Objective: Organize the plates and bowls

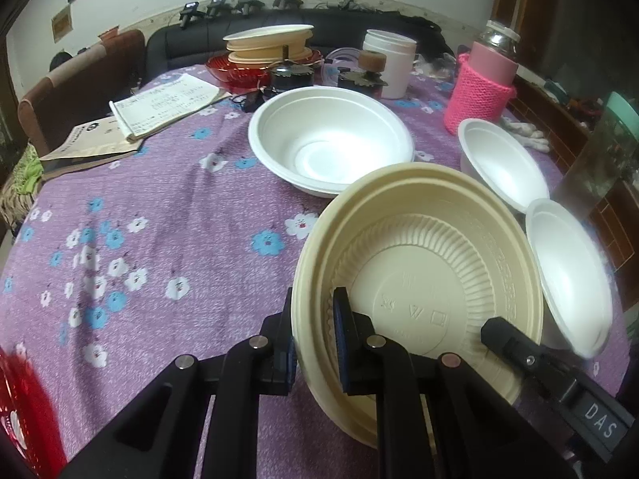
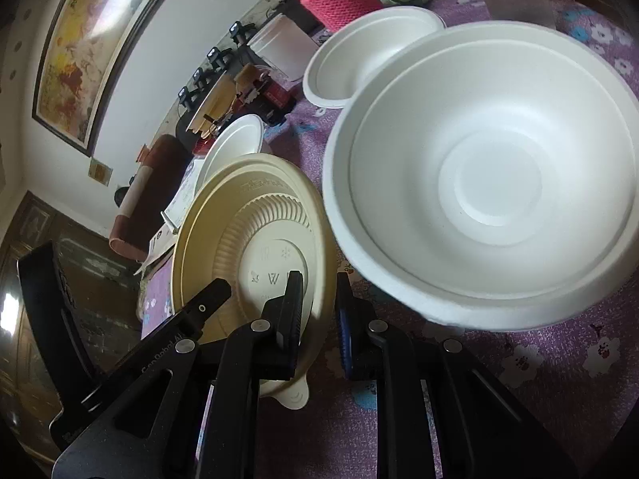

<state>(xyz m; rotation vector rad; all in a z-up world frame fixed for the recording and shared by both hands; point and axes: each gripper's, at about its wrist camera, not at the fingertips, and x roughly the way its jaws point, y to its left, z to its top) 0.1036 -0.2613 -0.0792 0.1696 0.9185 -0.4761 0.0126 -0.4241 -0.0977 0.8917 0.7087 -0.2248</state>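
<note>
Over the purple flowered tablecloth (image 1: 159, 207), a cream ribbed bowl (image 1: 419, 275) was held tilted on edge between the two grippers, its hollow turned toward the left wrist camera. Left gripper (image 1: 313, 339) was closed on the bowl's rim, one finger outside the wall and the blue-padded finger inside it. Right gripper (image 2: 317, 311) had one finger inside the same bowl (image 2: 255, 231) and the other outside it, straddling the rim on the opposite side; whether the pads were actually pressing the wall I could not tell. In the left wrist view the right gripper's black finger (image 1: 515, 343) showed inside the bowl, at its lower right. Behind the cream bowl, a large white foam bowl (image 1: 331, 135) sat upright on the cloth. To the right stood a smaller white foam bowl (image 1: 499, 159), and nearer the camera another white foam bowl (image 1: 567, 271) showed just beside the cream bowl's rim, tilted. From the right wrist, that bowl (image 2: 491, 175) filled much of the picture, with the smaller one (image 2: 359, 60) beyond it. Farther back on the table were a pink knitted bottle sleeve (image 1: 479, 92), a white tub (image 1: 391, 60), a stack of cream dishes (image 1: 267, 44) over a red dish (image 1: 235, 72), and some papers (image 1: 159, 103) at the left.
</note>
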